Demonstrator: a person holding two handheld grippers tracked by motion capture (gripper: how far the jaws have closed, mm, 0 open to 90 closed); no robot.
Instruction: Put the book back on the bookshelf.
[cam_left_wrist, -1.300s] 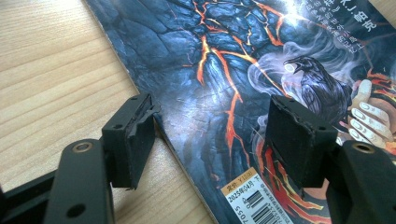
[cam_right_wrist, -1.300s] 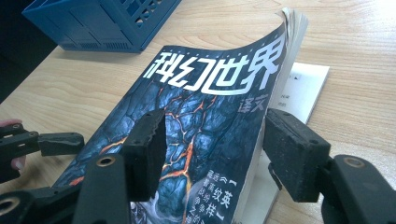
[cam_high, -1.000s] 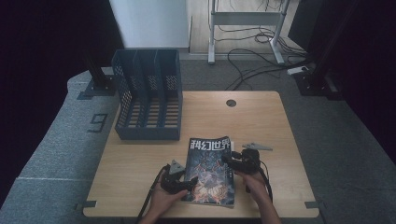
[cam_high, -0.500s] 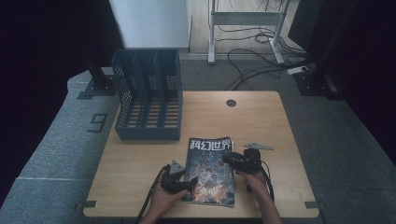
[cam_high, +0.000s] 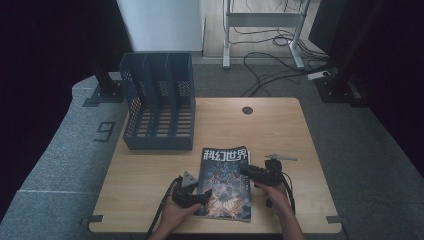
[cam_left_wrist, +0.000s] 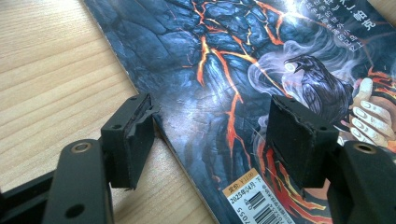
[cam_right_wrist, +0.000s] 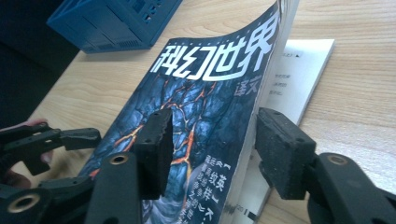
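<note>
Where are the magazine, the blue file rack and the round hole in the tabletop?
magazine (cam_high: 225, 186), high view, middle of its dark cover.
blue file rack (cam_high: 159, 142), high view, its front wall.
round hole (cam_high: 247, 110), high view, its centre, at the table's far edge.

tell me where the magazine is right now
In the high view the magazine lies on the near middle of the wooden table, between the two hand-held grippers and just in front of the blue file rack.

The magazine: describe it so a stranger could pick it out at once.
Start at the wooden table and go to its near edge, in front of the blue file rack. The magazine lies between the two grippers, with a dark blue cover, orange cracks and large white characters on top.
</note>
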